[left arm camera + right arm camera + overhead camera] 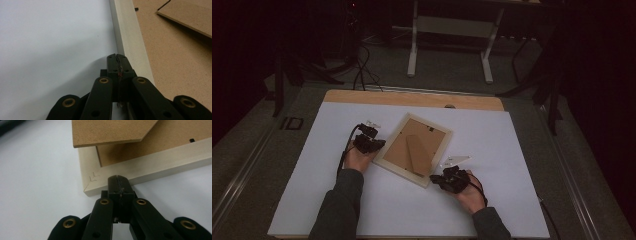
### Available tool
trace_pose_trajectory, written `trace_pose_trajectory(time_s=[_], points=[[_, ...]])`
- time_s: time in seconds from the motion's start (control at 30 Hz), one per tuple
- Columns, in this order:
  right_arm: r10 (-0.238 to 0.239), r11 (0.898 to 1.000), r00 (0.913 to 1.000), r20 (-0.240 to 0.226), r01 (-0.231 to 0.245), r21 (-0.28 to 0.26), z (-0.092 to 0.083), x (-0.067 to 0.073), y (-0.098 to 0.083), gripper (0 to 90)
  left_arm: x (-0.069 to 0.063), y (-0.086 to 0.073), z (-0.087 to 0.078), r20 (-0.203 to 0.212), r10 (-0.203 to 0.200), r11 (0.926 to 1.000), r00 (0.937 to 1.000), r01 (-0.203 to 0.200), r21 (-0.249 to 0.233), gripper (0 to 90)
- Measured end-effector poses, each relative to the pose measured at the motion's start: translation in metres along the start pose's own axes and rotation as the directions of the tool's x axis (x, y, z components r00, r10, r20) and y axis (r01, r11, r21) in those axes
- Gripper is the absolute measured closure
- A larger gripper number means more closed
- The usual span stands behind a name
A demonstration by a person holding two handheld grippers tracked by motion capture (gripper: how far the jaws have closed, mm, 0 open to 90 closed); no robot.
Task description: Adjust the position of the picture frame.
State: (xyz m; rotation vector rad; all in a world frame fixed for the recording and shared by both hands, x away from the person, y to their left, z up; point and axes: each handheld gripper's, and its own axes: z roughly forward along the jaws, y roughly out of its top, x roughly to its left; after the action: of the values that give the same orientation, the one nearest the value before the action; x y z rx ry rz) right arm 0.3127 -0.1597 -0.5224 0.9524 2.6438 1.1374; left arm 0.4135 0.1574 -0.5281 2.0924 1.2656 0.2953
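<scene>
At the middle of the white table [362,210] the picture frame [388,161] lies face down, and you brace it with both jaws closed, left gripper [373,143] and right gripper [443,178] against its edges, ready to nudge it square.

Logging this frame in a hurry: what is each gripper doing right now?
Left gripper: jaws closed, holding nothing, tips at the pale wooden picture frame's edge.
Right gripper: jaws closed, holding nothing, tips by the frame's corner.
</scene>
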Motion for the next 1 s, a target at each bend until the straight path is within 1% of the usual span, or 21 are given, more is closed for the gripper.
trace_pose_trajectory(time_s=[0.07,0.1,0.23,0.43,0.53,0.67,0.7,0.8,0.87,0.93,0.97,1.0], points=[[-0.011,1.0,0.9998,-0.014,0.011,0.003,0.0,0.003,-0.001,90.0,-0.001,0.001,0.0,0.0,0.01,0.9999,0.9999,-0.01,0.009,90.0],[-0.011,1.0,0.9998,-0.014,0.011,0.003,0.0,0.003,-0.001,90.0,-0.001,0.001,0.0,-0.002,0.014,0.9999,0.9999,-0.014,0.008,90.0],[-0.021,1.0,0.9994,-0.028,0.021,0.002,0.0,0.005,-0.002,90.0,-0.001,0.001,0.001,0.001,0.015,0.9999,0.9999,-0.015,0.003,90.0],[-0.011,1.0,0.9991,-0.042,0.011,-0.001,0.0,0.003,-0.002,90.0,-0.001,0.0,0.001,-0.003,0.012,0.9999,0.9999,-0.012,-0.005,90.0],[-0.012,1.0,0.999,-0.044,0.012,0.001,0.0,0.003,-0.002,90.0,-0.003,-0.001,0.001,-0.015,0.013,0.9998,0.9998,-0.013,-0.014,90.0],[-0.022,1.0,0.9988,-0.043,0.023,0.004,0.0,0.003,-0.001,90.0,-0.004,-0.004,-0.001,-0.024,0.003,0.9996,0.9997,-0.004,-0.028,90.0],[-0.034,0.999,0.999,-0.029,0.034,0.011,0.0,0.002,0.0,90.0,-0.004,-0.006,-0.002,-0.02,-0.003,0.9995,0.9998,0.002,-0.032,90.0],[-0.033,0.999,0.9992,-0.021,0.033,0.004,-0.001,-0.001,0.001,90.0,-0.001,-0.01,-0.008,0.001,-0.026,0.9977,0.9997,0.026,-0.063,90.0],[-0.032,0.999,0.9993,-0.019,0.032,-0.001,-0.002,-0.003,0.002,90.0,0.0,-0.012,-0.013,-0.004,-0.03,0.9967,0.9995,0.029,-0.076,90.0],[-0.021,1.0,0.9997,-0.008,0.021,-0.01,-0.006,-0.006,0.003,90.0,0.0,-0.015,-0.02,0.014,-0.042,0.9942,0.999,0.043,-0.098,90.0],[-0.024,1.0,0.9997,-0.001,0.024,-0.014,-0.008,-0.008,0.003,90.0,0.001,-0.017,-0.024,0.031,-0.054,0.9915,0.9981,0.057,-0.117,90.0],[-0.023,1.0,0.9997,0.009,0.023,-0.018,-0.011,-0.009,0.004,90.0,0.001,-0.019,-0.028,0.046,-0.057,0.9894,0.9973,0.063,-0.131,90.0]])
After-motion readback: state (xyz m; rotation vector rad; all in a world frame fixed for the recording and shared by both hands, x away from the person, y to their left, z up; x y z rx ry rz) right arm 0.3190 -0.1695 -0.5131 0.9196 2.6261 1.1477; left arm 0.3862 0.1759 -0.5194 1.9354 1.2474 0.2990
